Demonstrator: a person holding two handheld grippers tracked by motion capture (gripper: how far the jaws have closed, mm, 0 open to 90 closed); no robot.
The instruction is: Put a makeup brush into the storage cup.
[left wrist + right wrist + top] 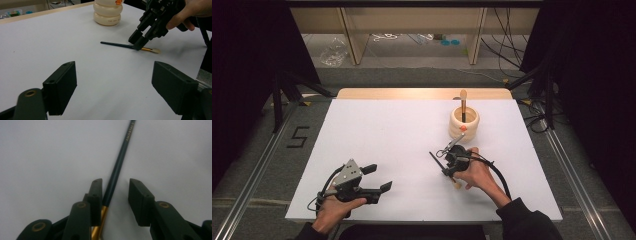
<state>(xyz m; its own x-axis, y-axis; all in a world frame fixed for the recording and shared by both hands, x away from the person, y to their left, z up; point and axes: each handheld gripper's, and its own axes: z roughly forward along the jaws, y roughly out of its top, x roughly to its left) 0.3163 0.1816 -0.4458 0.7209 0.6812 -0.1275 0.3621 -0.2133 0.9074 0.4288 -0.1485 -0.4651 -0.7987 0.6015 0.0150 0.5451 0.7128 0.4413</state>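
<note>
Jaws of my right gripper [113, 195] stand parted astride a dark-handled paintbrush [117, 167] lying flat on the white table [377, 135], one jaw touching the handle near its gold ferrule, low centre of the right gripper view. My left gripper [377, 179] sits spread wide and empty, lower left. A cream ringed holder [463, 124] stands upper right, one brush [463, 102] upright inside.

dim surroundings, bright table [377, 150], soft blur
</note>
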